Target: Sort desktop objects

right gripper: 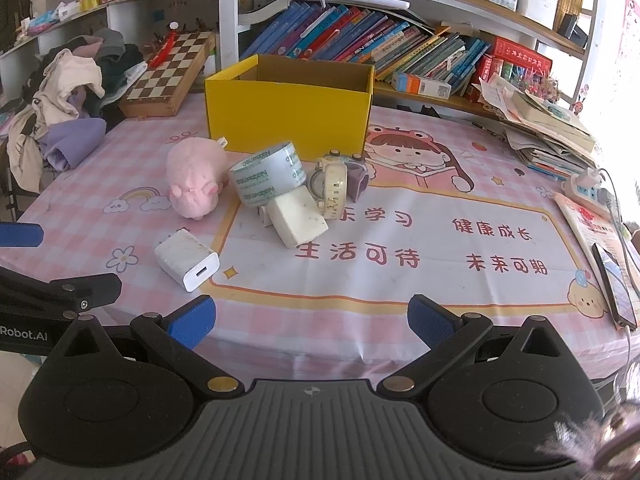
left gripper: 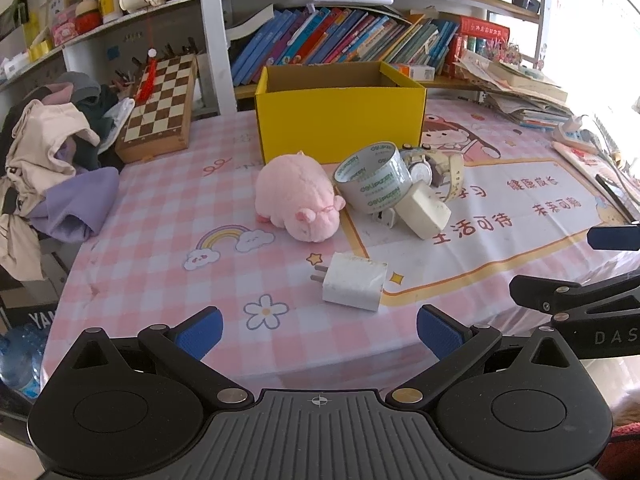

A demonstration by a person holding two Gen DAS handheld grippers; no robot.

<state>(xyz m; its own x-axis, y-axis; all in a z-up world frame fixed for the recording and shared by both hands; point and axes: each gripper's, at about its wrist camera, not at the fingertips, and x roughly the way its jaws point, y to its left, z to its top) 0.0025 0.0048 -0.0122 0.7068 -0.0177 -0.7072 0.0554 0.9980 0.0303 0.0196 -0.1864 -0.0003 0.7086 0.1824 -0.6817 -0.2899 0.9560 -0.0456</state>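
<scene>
Left gripper (left gripper: pixel 319 334): jaws spread wide, holding nothing, poised above the near edge of the worktop (left gripper: pixel 160 248). Right gripper (right gripper: pixel 311 322): jaws likewise spread, empty, at the same near edge.

Items to sort, all outside the yellow cardboard box (left gripper: pixel 340 120), which stands open-topped toward the far edge:
- White charger (left gripper: pixel 354 286): hard glossy block, rounded corners, two metal prongs; lying flat nearest the near edge, apart from the rest.
- Pink plush pig (left gripper: pixel 298 200): soft, fuzzy, compressible; just in front of the box.
- Tape roll (left gripper: pixel 374 180): clear glossy ring, tilted, propped on a cream adapter (left gripper: pixel 426 212), a scuffed hard block.
- Watches (right gripper: pixel 334 188): pale strap and round face, tangled behind the tape; count probably two, hard to confirm.

Risks:
- Slip on the charger: smooth plastic, low profile against a slick printed cover; a shallow grip likely to squeeze it out sideways.
- Collapse of the centre cluster: lifting the adapter first would probably drop or roll the tape roll.
- Snagging: watch straps may drag neighbours along.
- Collision between the two grippers: close together at the near edge.
</scene>
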